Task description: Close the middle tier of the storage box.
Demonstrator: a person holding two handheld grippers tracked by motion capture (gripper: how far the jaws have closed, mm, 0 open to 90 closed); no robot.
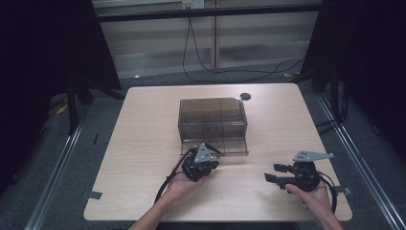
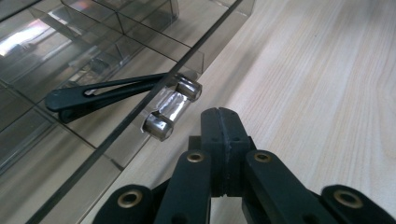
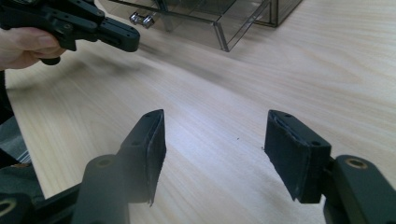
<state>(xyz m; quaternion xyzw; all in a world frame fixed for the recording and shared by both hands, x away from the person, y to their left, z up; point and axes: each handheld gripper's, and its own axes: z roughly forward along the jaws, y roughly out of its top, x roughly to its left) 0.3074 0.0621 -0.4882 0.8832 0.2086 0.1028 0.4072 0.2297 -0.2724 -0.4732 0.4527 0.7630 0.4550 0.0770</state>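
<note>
Left claw [image 2: 219,122], closed on nothing, sits just beside the drawer handle [image 2: 172,108]; right claw [image 3: 212,156] stands open over bare bench [image 1: 268,129].

high: overhead, forward-down | tool views: close, low | shared: drawer box [image 1: 213,124]

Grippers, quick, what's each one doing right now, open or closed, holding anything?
Left gripper: closed, empty, its tips just short of the drawer handle.
Right gripper: open, nothing between its pads, above the bare table.
</note>
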